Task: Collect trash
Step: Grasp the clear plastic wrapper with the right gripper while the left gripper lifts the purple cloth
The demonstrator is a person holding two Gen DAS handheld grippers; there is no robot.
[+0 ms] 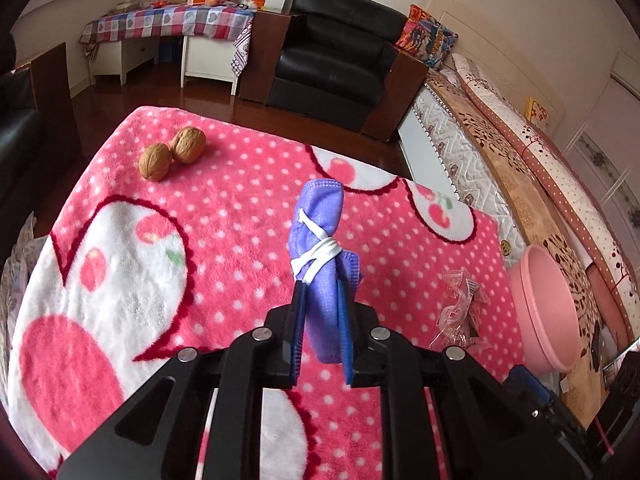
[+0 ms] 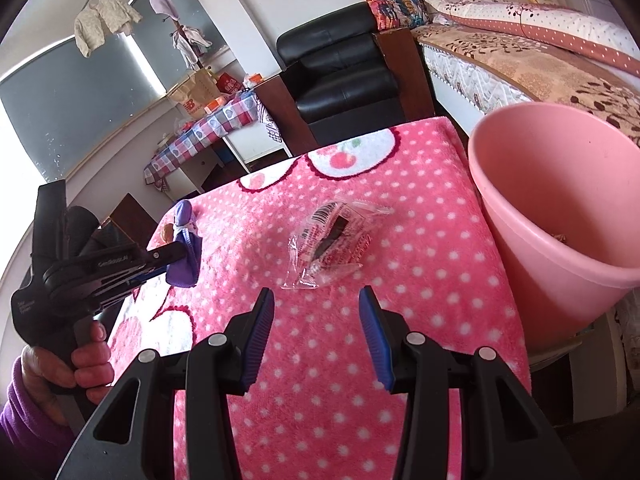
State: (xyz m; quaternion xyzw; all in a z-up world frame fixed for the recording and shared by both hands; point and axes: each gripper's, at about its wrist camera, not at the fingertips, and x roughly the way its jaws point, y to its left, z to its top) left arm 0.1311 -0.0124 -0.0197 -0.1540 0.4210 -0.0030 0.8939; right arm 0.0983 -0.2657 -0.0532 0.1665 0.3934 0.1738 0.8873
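Observation:
My left gripper (image 1: pixel 320 286) is shut on a rolled purple cloth (image 1: pixel 320 236) tied with a white band, held above the pink dotted blanket (image 1: pixel 224 216). It also shows in the right wrist view (image 2: pixel 185 236). My right gripper (image 2: pixel 316 298) is open and empty, just short of a crumpled clear plastic wrapper (image 2: pixel 332 240) lying on the blanket; the wrapper also shows in the left wrist view (image 1: pixel 464 312). A pink bin (image 2: pixel 560 200) stands at the blanket's right edge, something small inside it. Two walnuts (image 1: pixel 172 152) lie at the far left.
A black armchair (image 1: pixel 336 52) stands beyond the blanket's far edge. A bed (image 2: pixel 520 60) with patterned covers runs along the right. A side table with a checked cloth (image 1: pixel 168 20) holds bags and boxes at the back left.

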